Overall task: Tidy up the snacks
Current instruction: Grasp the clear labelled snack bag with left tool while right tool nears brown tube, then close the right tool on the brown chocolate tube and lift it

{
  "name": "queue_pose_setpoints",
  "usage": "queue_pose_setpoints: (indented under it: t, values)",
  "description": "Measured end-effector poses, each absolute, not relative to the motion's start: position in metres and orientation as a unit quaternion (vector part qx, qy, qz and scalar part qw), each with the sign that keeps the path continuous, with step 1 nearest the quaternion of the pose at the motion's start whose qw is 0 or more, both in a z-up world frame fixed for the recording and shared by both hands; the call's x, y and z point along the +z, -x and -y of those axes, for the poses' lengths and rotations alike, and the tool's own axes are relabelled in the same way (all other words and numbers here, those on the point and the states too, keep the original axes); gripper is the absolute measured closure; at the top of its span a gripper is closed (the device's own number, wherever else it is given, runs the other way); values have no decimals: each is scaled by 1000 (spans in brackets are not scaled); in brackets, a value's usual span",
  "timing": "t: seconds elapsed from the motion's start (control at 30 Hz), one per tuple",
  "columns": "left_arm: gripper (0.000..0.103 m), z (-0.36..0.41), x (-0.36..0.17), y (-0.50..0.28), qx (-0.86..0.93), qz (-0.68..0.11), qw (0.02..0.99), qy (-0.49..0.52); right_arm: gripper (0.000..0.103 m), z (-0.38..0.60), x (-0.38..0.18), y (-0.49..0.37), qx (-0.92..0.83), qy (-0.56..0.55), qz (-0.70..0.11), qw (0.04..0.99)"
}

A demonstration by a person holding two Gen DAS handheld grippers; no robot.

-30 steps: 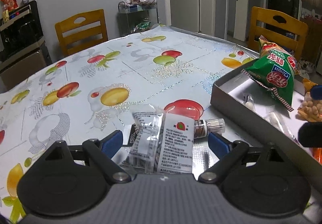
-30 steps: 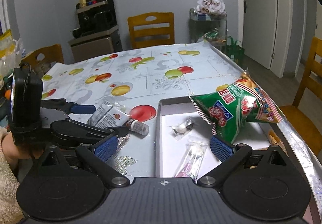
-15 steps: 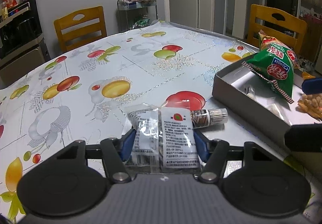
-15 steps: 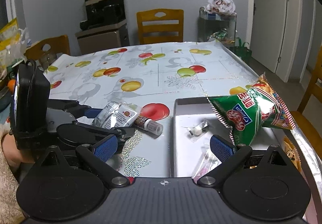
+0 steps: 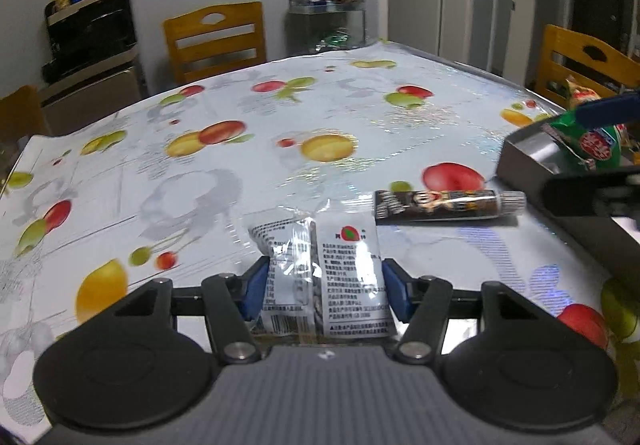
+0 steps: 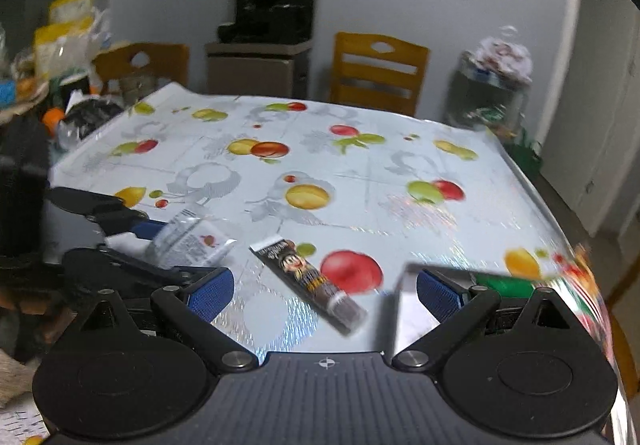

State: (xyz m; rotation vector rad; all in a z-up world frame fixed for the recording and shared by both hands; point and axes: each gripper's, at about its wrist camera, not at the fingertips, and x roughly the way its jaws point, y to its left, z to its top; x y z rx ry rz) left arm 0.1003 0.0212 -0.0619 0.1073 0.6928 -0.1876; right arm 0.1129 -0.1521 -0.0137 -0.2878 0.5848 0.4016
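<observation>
Left gripper (image 5: 324,291) – pads clamp white snack packet (image 5: 348,277) betw. them.

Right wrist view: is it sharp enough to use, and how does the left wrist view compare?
Right wrist view: motion-smeared toward the edges, the green snack bag and grey tray barely readable, the dark tube snack still legible. Left wrist view: milder blur, print on the white packet readable. Both: fisheye bending, dim room, sparkly glare on the tablecloth.
</observation>
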Motion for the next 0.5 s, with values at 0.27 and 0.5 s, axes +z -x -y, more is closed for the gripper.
queue_pose_setpoints:
  t: [0.27,0.5]
  values:
    - [46,-37,-62,-98,-89,-336,937,-39,12,120,-49,-148,198,218,-315,902]
    - [45,-38,-65,-101,-98,-339,935,-32,13,117,-63,-162,194,232,-331,894]
